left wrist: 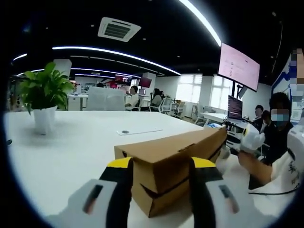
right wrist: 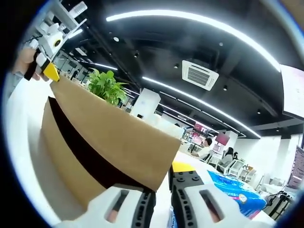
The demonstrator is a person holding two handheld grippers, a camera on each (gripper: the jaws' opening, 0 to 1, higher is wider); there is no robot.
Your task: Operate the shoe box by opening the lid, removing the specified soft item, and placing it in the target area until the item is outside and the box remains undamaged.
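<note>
In the left gripper view, our left gripper (left wrist: 160, 187) has its two yellow-tipped jaws spread to either side of the near corner of the shoe box (left wrist: 173, 164). The brown cardboard sits between them, and the jaws appear to press on its sides, though we cannot tell for certain that they touch. The box rests on the white tabletop (left wrist: 71, 152) and runs away from the gripper toward the far right. Its lid (left wrist: 166, 147) reads as slightly raised along the near edge. Ahead and to the left of the gripper stands a potted plant (left wrist: 44, 97) in a white pot, and straight ahead, past the box, a sheet of paper (left wrist: 139, 131) lies flat on the tabletop. To the right, beyond the far end of the box, a person (left wrist: 278, 142) sits with something white in a hand.

In the right gripper view, our right gripper (right wrist: 161, 190) has its jaws close together, pinching the edge of the lid (right wrist: 114, 133), which tilts up and away to the left. A dark gap shows beneath it, over the box wall (right wrist: 66, 166). At the far end, up and left, the left gripper (right wrist: 47, 47) meets the box. The plant (right wrist: 107, 85) rises behind the lid, and a blue package (right wrist: 237, 192) lies just right of the gripper.
</note>
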